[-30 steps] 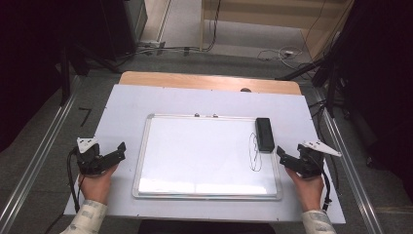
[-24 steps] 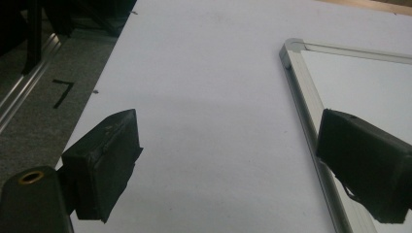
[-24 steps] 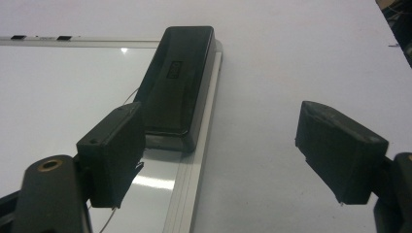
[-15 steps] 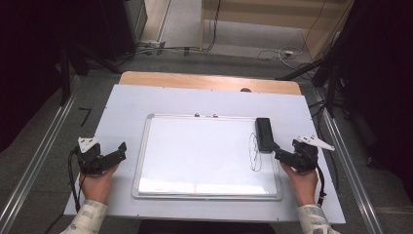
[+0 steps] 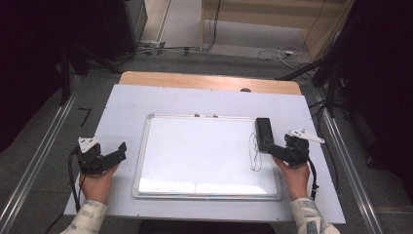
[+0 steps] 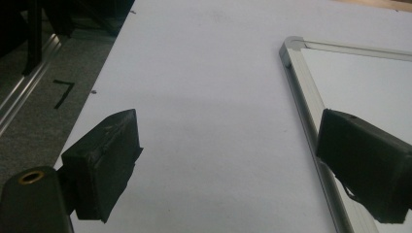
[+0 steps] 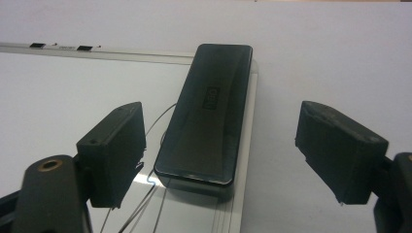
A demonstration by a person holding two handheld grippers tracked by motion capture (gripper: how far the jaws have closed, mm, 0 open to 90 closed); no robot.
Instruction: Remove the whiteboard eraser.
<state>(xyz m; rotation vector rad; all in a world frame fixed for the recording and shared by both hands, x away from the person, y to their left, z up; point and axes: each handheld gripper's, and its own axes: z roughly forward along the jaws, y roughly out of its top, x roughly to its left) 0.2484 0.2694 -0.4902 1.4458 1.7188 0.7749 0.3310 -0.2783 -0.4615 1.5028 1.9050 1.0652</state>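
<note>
A whiteboard (image 5: 204,156) with a metal frame lies flat on the white table sheet, with a thin black scribble (image 5: 254,152) near its right edge. A black eraser (image 5: 264,133) (image 7: 209,114) lies lengthwise on the board's right rim. My right gripper (image 5: 271,148) (image 7: 221,155) is open just short of the eraser's near end, its jaws standing wide to either side of it, nothing held. My left gripper (image 5: 119,150) (image 6: 228,160) is open and empty over the sheet, left of the board's frame (image 6: 306,102).
The white sheet (image 5: 126,107) covers a wooden table (image 5: 204,80) whose far edge shows. Metal rails (image 5: 36,161) run along both sides of the table. Cables (image 5: 272,51) lie on the floor beyond. A black mark (image 6: 63,92) sits on the grey floor at left.
My right gripper has moved left and forward toward the eraser's near end. My left gripper has stayed where it was.
</note>
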